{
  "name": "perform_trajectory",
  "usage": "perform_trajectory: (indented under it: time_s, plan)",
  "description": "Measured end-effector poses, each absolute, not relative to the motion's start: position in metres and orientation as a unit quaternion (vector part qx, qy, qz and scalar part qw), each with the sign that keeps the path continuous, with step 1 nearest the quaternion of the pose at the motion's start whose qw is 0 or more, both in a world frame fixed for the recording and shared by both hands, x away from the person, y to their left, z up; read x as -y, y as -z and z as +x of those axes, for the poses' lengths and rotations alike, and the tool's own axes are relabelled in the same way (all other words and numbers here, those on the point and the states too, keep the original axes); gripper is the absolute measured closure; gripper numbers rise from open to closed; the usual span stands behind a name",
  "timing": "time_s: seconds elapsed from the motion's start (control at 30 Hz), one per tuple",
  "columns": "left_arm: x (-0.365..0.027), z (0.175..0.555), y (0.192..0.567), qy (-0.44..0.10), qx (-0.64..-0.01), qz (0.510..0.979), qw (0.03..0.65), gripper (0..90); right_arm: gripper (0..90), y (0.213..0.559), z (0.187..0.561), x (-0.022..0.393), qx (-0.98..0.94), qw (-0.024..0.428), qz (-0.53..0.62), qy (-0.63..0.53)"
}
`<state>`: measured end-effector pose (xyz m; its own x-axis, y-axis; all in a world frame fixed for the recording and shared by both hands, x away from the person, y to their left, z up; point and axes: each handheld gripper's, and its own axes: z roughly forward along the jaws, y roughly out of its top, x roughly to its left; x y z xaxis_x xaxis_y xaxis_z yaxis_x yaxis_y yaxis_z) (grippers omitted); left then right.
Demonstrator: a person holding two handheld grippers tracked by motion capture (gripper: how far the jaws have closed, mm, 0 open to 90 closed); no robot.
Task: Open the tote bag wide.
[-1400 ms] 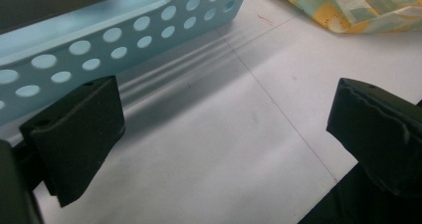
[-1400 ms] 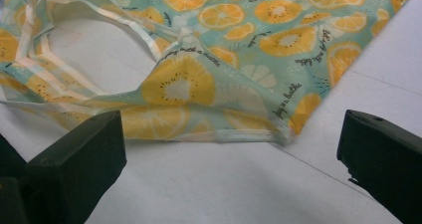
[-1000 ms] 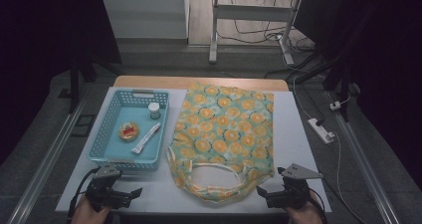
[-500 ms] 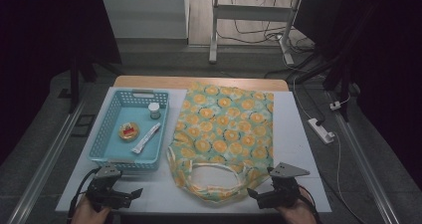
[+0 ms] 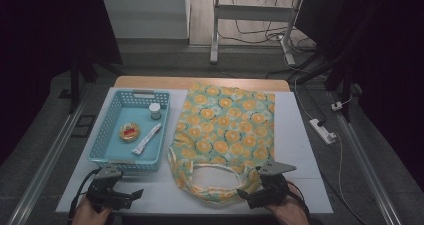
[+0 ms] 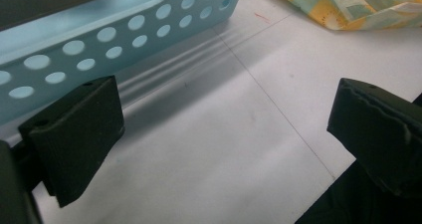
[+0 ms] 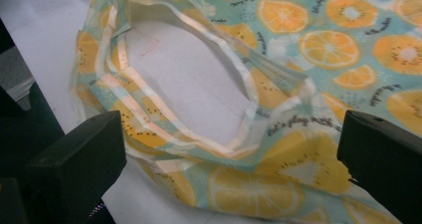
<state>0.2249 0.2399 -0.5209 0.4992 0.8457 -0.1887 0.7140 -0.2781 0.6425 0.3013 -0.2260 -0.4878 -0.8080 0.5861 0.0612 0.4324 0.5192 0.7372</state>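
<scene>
A fruit-print tote bag (image 5: 225,130) lies flat in the middle of the white table (image 5: 300,155), its handle loops (image 5: 215,177) at the near end. My right gripper (image 5: 248,195) is at the bag's near right corner, pointing left, jaws open. In the right gripper view the open jaws of my right gripper (image 7: 234,159) straddle the bag (image 7: 323,50) at its handle loop (image 7: 199,129), gripping nothing. My left gripper (image 5: 131,195) rests open near the front edge, just in front of the blue basket (image 5: 112,135). In the left gripper view my left gripper (image 6: 224,134) stands open over bare table.
The basket holds a small white bottle (image 5: 155,111), a round red-and-yellow item (image 5: 129,132) and a white tube (image 5: 146,138). Its perforated wall (image 6: 124,40) stands close ahead of the left jaws. A power strip (image 5: 322,131) lies on the floor to the right.
My right gripper has slid left along the front edge onto the bag's near right corner. The left gripper, the basket and the bag have stayed put.
</scene>
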Motion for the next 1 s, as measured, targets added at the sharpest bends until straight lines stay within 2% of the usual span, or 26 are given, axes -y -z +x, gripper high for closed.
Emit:
perform_trajectory:
  time_s: [1.0]
  plan:
    - [-0.239,0.226,0.521,-0.093,-0.489,0.797,0.342,1.4,0.0,0.51,0.309,0.152,-0.908,0.062,0.228,-0.345]
